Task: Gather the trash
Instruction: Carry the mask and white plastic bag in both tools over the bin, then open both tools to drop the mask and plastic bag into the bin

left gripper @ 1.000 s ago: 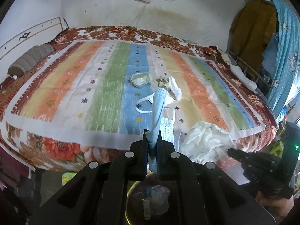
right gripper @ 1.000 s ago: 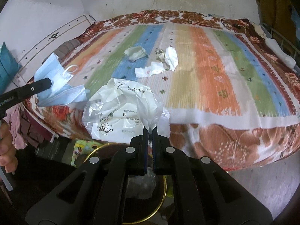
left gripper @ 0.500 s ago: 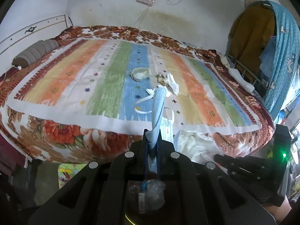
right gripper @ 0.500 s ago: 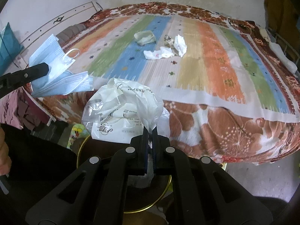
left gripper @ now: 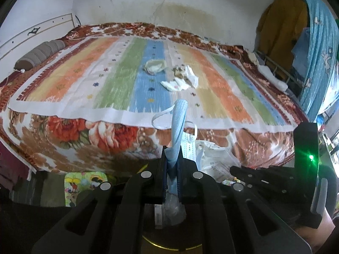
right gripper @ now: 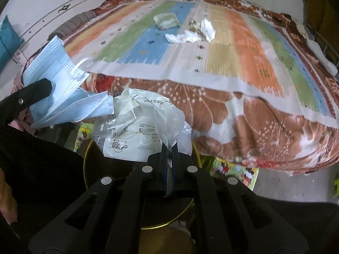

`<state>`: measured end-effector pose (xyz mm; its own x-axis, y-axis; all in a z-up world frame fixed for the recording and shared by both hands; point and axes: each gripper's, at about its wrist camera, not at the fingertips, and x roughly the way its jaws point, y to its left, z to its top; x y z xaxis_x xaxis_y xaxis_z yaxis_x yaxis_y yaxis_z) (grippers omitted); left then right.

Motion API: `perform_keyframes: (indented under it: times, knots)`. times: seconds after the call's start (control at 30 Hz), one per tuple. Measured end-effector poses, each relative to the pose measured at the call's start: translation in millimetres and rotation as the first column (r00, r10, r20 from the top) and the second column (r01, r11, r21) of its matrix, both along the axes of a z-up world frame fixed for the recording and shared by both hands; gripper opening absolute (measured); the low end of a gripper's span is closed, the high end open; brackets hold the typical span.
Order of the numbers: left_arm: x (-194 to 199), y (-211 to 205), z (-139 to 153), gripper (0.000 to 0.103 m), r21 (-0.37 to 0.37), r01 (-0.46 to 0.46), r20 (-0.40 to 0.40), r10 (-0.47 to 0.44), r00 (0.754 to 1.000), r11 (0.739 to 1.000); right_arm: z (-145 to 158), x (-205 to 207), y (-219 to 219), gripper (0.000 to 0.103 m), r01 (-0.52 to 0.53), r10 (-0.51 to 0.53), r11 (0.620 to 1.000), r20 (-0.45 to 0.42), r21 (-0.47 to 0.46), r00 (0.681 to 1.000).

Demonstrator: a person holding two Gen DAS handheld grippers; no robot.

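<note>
My left gripper is shut on a blue face mask, which stands up from the jaws with its white ear loops hanging. From the right wrist view the same blue face mask shows at the left, pinched by a black finger. A crumpled white plastic bag is clamped in my right gripper, which is shut. Both hang over a gold-rimmed bin beside the bed; the bin holds a clear wrapper. More tissues and a pale wrapper lie mid-bed.
The bed carries a striped sheet over a floral blanket. A grey bolster lies at its left. Clothes and a blue cloth hang at the right. A cartoon mat covers the floor by the bin.
Both grippers have drawn back from the bed and sunk towards the bin, still holding the mask and the bag. The bed's front edge now sits higher in both views.
</note>
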<state>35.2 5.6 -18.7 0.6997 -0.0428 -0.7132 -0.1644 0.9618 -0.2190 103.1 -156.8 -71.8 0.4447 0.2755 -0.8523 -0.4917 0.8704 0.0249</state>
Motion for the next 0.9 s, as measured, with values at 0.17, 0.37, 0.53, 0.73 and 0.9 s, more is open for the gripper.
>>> perform_keyframes:
  times: [0.17,0.37,0.53,0.73,0.9]
  knots:
    - [6,-10,-20,0.006,0.006,0.017,-0.079,-0.016,0.997,1.0,-18,0,3,0.003,0.014,-0.015,1.0,-0.063,-0.025,0.998]
    - [12,-10,-39,0.007,-0.034,0.005,-0.149,-0.01,0.989,0.999,-38,9,4,0.003,0.032,-0.033,0.999,-0.176,-0.006,0.984]
    - [14,-13,-49,0.007,-0.069,0.002,-0.186,-0.015,0.983,0.998,-52,13,10,0.003,0.028,-0.034,0.999,-0.213,-0.034,0.977]
    - [17,-12,-66,0.007,-0.111,-0.025,-0.246,-0.003,0.969,0.994,-64,20,11,0.003,0.053,-0.066,0.997,-0.244,-0.059,0.967]
    - [18,-12,-70,0.008,-0.114,-0.033,-0.261,0.002,0.965,0.993,-67,19,12,0.004,0.057,-0.071,0.997,-0.259,-0.059,0.963]
